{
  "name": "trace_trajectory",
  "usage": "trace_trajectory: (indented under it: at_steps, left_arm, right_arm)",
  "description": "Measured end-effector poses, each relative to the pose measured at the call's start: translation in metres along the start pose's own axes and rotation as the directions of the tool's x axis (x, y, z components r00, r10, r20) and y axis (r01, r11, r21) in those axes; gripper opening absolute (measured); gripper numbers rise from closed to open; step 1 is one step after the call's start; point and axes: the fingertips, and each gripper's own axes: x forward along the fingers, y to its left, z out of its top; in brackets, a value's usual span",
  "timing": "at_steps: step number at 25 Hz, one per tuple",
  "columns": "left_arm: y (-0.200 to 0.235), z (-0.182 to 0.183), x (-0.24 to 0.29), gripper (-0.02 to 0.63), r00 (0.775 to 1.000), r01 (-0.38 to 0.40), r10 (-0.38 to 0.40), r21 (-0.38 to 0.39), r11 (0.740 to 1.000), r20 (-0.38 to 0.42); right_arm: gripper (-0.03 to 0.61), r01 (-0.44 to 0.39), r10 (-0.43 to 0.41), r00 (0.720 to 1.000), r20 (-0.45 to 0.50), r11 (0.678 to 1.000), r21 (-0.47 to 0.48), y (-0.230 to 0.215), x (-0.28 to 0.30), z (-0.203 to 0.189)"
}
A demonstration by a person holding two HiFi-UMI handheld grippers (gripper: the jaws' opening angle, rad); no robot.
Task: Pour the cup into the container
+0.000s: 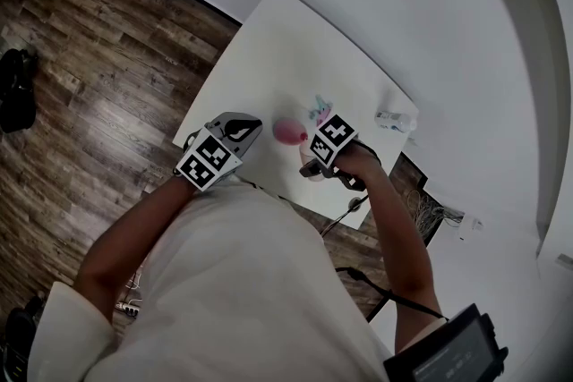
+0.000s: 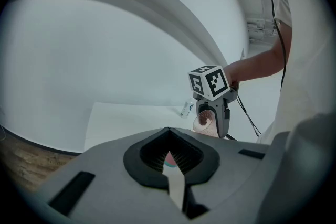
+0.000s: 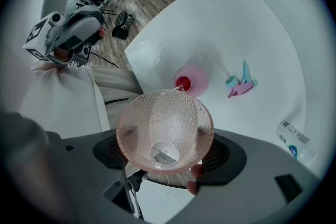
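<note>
My right gripper [image 3: 167, 168] is clamped on the cup [image 3: 165, 128], whose mouth tips back toward its camera. The container [image 3: 192, 81] stands just ahead of it and lower. The left gripper [image 2: 170, 160] (jaws nearly together, holding nothing) has no part here, so I'd tip the cup forward.

On the table [image 1: 269, 49] stands the container [image 1: 288, 132], the cup [image 3: 165, 131] just beside it — a bottle [image 1: 394, 118] farther right.
</note>
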Motion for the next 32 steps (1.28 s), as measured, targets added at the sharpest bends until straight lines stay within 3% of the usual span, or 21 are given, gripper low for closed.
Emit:
trace_trajectory:
  at_steps: [32]
  left_arm:
    - [0.0027, -0.0009, 0.0031, 0.011, 1.000, 0.000, 0.000, -0.005, 1.000, 0.004]
  right_arm:
    - [0.379, -0.017, 0.017, 0.999, -0.046, 1.000, -0.002, 0.0051, -0.0091, -0.0068]
